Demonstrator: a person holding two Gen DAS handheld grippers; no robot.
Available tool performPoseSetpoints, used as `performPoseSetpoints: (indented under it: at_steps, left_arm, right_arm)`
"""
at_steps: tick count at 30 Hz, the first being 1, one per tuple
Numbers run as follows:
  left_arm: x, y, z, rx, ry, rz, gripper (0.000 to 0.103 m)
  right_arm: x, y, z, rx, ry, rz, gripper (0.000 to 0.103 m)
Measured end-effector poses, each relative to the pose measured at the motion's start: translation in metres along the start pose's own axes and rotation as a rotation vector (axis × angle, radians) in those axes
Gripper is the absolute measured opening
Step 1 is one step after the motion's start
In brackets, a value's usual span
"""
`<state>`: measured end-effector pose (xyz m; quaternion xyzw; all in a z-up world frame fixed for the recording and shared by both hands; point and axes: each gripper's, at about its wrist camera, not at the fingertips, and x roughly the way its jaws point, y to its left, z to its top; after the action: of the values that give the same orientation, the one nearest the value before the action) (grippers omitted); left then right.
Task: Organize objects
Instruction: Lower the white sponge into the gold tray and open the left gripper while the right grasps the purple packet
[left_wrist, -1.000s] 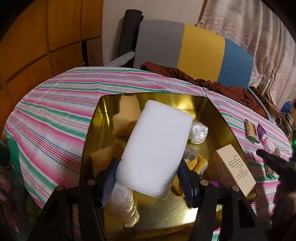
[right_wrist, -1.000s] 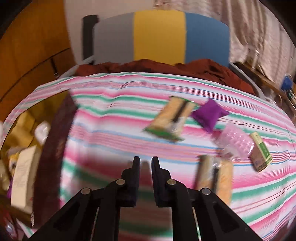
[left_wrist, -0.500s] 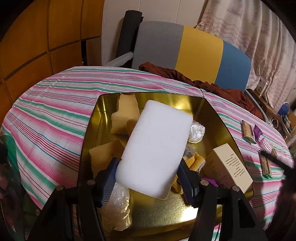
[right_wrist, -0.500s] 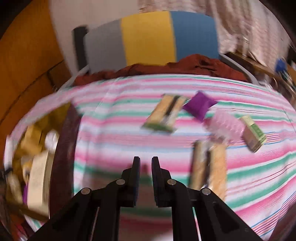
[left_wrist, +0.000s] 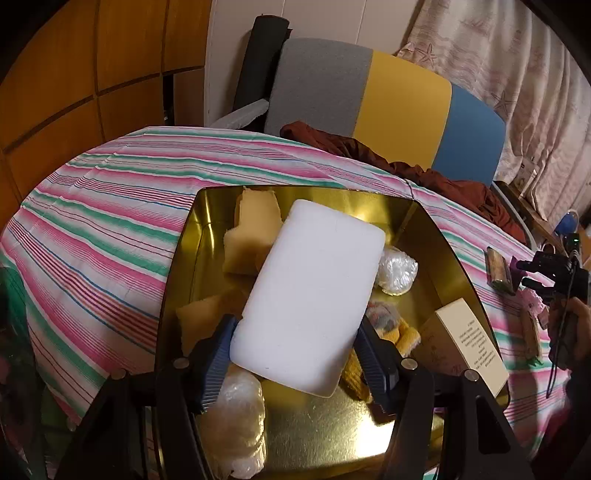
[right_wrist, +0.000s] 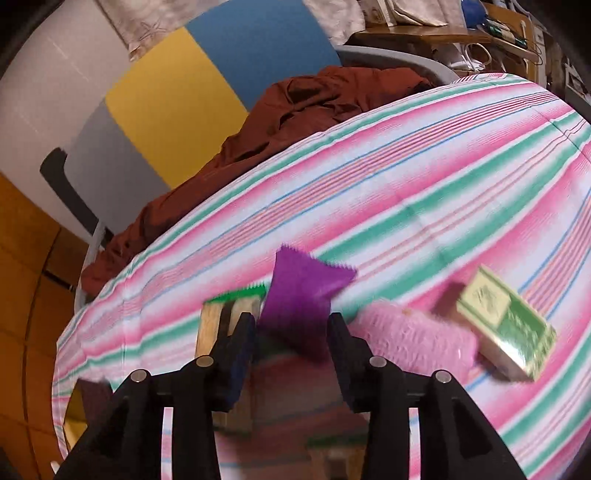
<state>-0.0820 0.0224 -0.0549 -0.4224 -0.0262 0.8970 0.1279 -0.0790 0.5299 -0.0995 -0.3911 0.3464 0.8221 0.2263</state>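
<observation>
Box (left_wrist: 466, 345) print unreadable. Left gripper (left_wrist: 295, 354) still grasping white foam block (left_wrist: 314, 291) over gold tin (left_wrist: 177, 266) — right gripper (right_wrist: 291, 339), clenched earlier, now spread around purple sachet (right_wrist: 303, 291).

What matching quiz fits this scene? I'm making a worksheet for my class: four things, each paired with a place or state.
Things:
1. white block
2. purple packet
3. cream box
4. green box

Places or states:
A. leaning inside the gold tin, right side
B. clamped in the left gripper
C. on the striped cloth, beside the pink pack
D. between the open right gripper's fingers

Pairs: 1-B, 2-D, 3-A, 4-C
</observation>
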Motion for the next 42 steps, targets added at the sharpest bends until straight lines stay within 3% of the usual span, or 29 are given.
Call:
performPoseSetpoints:
  at_steps: [4,6,11,18,24,34,42]
  left_arm:
    - [0.005,0.0,0.001,0.003,0.011,0.0,0.064]
    - [0.008,-0.001,0.0,0.009,0.021,0.002,0.064]
    - [0.013,-0.001,0.0,0.005,0.034,-0.007,0.064]
    - [0.014,-0.002,0.003,0.016,0.025,0.009,0.064]
    - [0.016,-0.004,0.003,0.021,0.019,0.048,0.064]
    - [0.012,-0.005,0.003,0.025,-0.008,0.094,0.066]
    - [0.01,-0.01,0.007,0.028,-0.029,0.106,0.067]
  right_arm:
    - [0.015,0.013,0.009,-0.044,0.012,-0.083,0.043]
    - [0.028,0.015,0.011,-0.065,0.07,-0.131,0.043]
    - [0.03,0.028,0.003,-0.197,0.047,-0.199,0.04]
    - [-0.009,0.02,-0.017,-0.228,-0.017,-0.142,0.038]
    - [-0.056,0.03,-0.071,-0.346,-0.08,-0.097,0.038]
    - [-0.069,0.06,-0.168,-0.554,0.0,0.028,0.038]
    - [-0.073,0.062,-0.19,-0.583,0.016,0.039,0.038]
